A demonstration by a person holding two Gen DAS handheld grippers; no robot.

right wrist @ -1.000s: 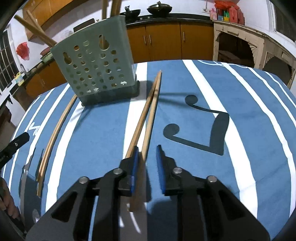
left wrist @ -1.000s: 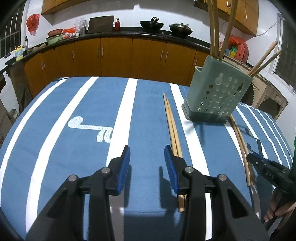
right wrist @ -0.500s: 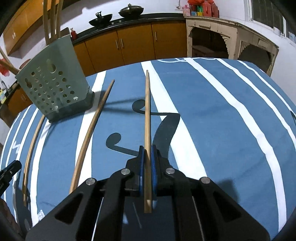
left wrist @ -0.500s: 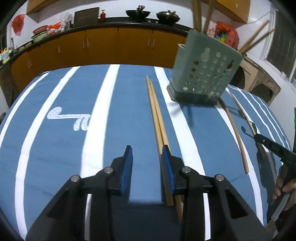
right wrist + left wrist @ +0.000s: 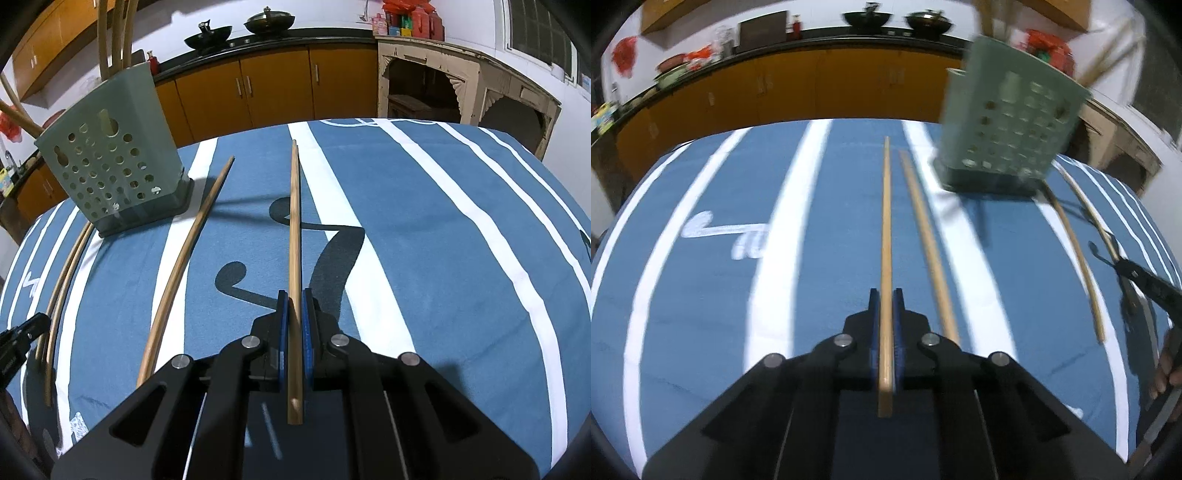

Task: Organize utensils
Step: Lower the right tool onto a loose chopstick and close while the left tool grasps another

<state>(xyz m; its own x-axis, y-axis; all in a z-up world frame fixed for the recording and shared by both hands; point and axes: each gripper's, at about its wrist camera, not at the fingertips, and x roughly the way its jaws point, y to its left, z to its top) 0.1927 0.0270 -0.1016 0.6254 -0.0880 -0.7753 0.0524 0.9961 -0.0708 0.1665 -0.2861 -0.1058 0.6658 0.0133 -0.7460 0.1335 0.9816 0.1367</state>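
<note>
Kitchen with orange cabinets (image 5: 277, 92) and a dark counter along the back wall, a couple of woks parked up there. Big table under a blue cloth with white stripes (image 5: 461, 258) filling both views. Ahead and to the left of the right claw (image 5: 295, 314), a pale green perforated utensil holder (image 5: 110, 166), already stocked with several wooden sticks poking out the top, so part of the sorting looks done. Same holder (image 5: 1008, 129) ahead and to the right of the left claw (image 5: 886, 314), a bit blurred in that view. Then the loose stuff: left claw clamped tight on one chopstick (image 5: 885, 240), running straight out ahead of the pads, with its partner (image 5: 927, 240) lying flat on the cloth just to the right. Right claw likewise closed on a chopstick (image 5: 294, 240), tip pointing forward and apparently lifted off the cloth, judging by the shadow underneath. One more chopstick (image 5: 184, 258) on the cloth to its left, and a further pair (image 5: 62, 277) well left near the holder's base. So probably somewhere mid-task: two sticks picked up but not yet dropped in, and roughly three or four more waiting on the table. Hard to tell the exact count with the fisheye overlap.
</note>
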